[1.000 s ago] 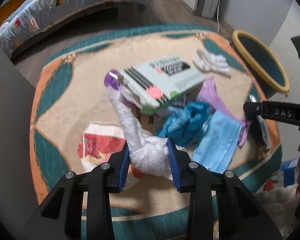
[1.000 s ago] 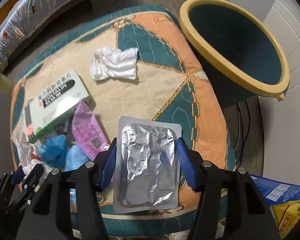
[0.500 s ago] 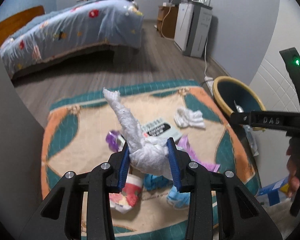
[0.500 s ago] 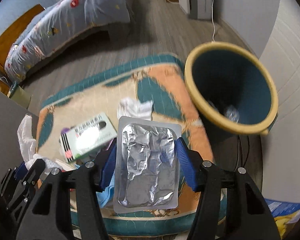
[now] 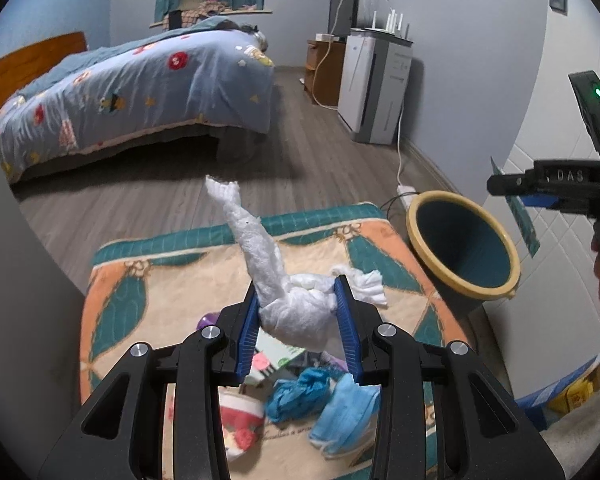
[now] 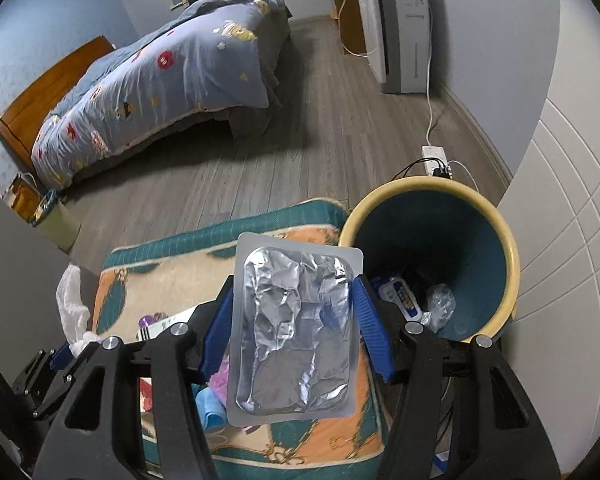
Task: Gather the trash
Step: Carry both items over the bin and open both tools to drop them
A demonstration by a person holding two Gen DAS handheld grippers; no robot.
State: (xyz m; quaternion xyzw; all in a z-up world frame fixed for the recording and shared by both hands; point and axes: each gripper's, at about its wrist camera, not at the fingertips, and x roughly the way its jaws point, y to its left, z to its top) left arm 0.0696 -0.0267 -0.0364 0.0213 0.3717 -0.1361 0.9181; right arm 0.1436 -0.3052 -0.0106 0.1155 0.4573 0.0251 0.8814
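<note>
While both loads hang in the air above the rug [image 5: 172,280], each gripper is positioned for a drop into the bin [image 6: 496,240] rather than for another pick. Left gripper [image 5: 298,316]: blue pads pinching a wad of white tissue [image 5: 296,308] at its bulk, with one twisted tail sticking up and away. Holding at the thick middle probably keeps the soft paper from slipping out. Right gripper [image 6: 294,324]: pads pressed against the two long edges of a silver blister pack [image 6: 292,328], which sits flat-on to the camera, foil side crumpled and apparently emptied. The edge grip suits a thin stiff sheet.

Bin stands on the floor at the rug's far right corner, yellow rim, teal inside, already holding some wrappers and clear plastic. In the right wrist view the blister pack's top corner overlaps the bin rim, so it looks nearer to release than the tissue.

Remaining on the rug below: blue face mask [image 5: 344,412], blue crumpled glove [image 5: 296,392], a red and white wrapper [image 5: 240,424], a second white tissue [image 5: 366,286].
</note>
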